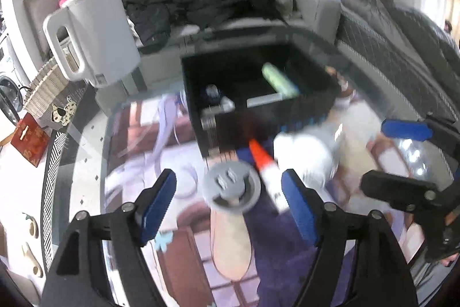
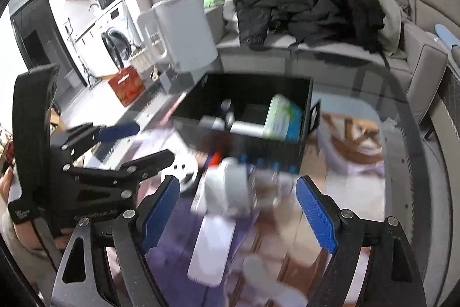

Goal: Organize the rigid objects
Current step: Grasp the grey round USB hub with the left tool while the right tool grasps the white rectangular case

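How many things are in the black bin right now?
About 4: a green-and-white packet at the right, a white tube in front, a small dark bottle and grey piece left. More may be hidden.

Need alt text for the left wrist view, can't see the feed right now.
The open left gripper hovers over a grey disc and an orange-tipped tube on a printed mat, in front of a black bin that already holds a few items. The open right gripper enters from the right; image blurred.

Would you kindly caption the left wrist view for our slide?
Open left claw hovers over a gray disc and red-capped tube before the black bin.
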Demonstrator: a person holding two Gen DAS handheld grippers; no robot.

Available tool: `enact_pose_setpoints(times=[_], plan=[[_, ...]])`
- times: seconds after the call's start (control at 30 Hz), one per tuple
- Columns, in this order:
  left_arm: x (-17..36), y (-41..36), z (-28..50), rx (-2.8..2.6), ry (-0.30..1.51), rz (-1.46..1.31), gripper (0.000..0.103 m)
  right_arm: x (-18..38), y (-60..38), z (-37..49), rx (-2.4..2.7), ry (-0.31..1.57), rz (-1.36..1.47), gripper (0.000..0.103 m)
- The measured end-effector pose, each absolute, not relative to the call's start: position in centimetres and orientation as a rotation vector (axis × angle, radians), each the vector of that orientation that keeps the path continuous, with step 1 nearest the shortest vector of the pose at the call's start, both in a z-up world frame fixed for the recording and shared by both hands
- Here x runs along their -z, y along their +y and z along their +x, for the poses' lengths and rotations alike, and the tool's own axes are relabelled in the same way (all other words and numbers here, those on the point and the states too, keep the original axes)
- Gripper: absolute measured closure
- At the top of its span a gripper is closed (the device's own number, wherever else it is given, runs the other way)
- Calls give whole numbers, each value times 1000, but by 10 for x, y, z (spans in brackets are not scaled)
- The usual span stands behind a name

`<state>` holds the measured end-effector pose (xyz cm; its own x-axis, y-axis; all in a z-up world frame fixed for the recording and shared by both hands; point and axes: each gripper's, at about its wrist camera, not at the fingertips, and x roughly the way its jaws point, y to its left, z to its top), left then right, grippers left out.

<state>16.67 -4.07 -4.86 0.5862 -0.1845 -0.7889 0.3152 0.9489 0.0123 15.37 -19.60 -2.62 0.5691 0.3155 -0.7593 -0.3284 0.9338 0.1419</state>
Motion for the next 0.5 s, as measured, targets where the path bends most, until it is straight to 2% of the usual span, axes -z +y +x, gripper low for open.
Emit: enact_pose_setpoints(times=[0.37,0.43,0.47,0.5], plan=[[96,-52,179,288,923,262,27,93,-160,127,-390,1044,-135,18],[98,-53,181,303,933,257,37,100,-154,126,-392,1053,-166,18],[97,-51,182,323,943,232,46,103,-151,126,-394,1056,-188,18],[96,-49,183,332,960,208,46,104,-150,125,-392,1053,-201,20]])
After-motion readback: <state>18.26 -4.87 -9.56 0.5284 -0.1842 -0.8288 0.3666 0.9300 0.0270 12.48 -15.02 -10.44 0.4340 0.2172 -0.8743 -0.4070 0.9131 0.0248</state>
